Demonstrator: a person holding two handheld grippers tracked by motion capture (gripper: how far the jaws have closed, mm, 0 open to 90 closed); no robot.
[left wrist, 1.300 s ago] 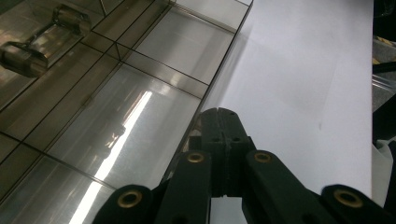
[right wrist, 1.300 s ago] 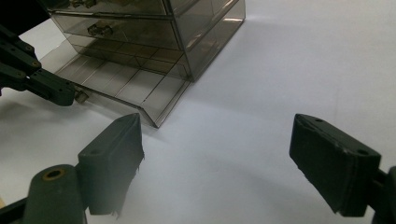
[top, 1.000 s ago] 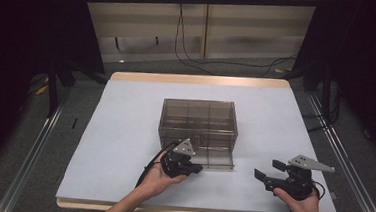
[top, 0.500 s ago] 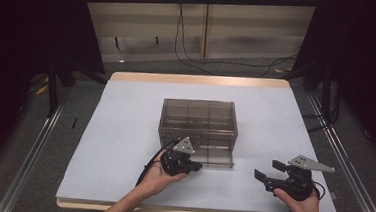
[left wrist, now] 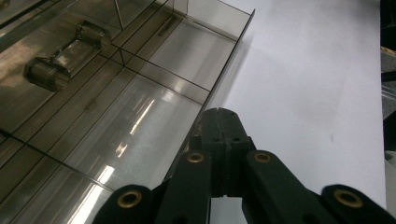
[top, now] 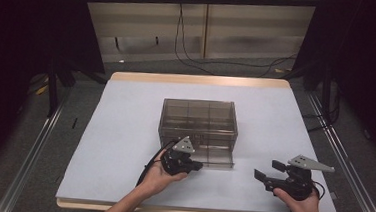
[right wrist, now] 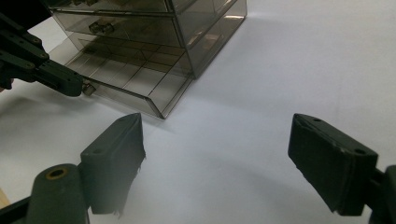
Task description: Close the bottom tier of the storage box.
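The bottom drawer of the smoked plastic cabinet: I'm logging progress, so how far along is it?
Done: the bottom drawer already stands pulled out from the cabinet. In hand: the left gripper is shut on the drawer's handle. The right gripper waits open over the table, holding nothing. Left: unclear, since the drawer's compartments look empty.

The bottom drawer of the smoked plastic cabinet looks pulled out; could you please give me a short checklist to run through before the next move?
1. Bottom drawer pulled out of the cabinet: ok.
2. Left gripper shut on the drawer handle: ok, jaws together at the drawer's front edge.
3. Right gripper open and free: ok, jaws wide apart, nothing between them.
4. Right gripper apart from the cabinet: ok, it hangs over bare table.
5. Drawer compartments free of contents: ok for those in sight.
6. Upper drawers closed: cannot tell for sure.
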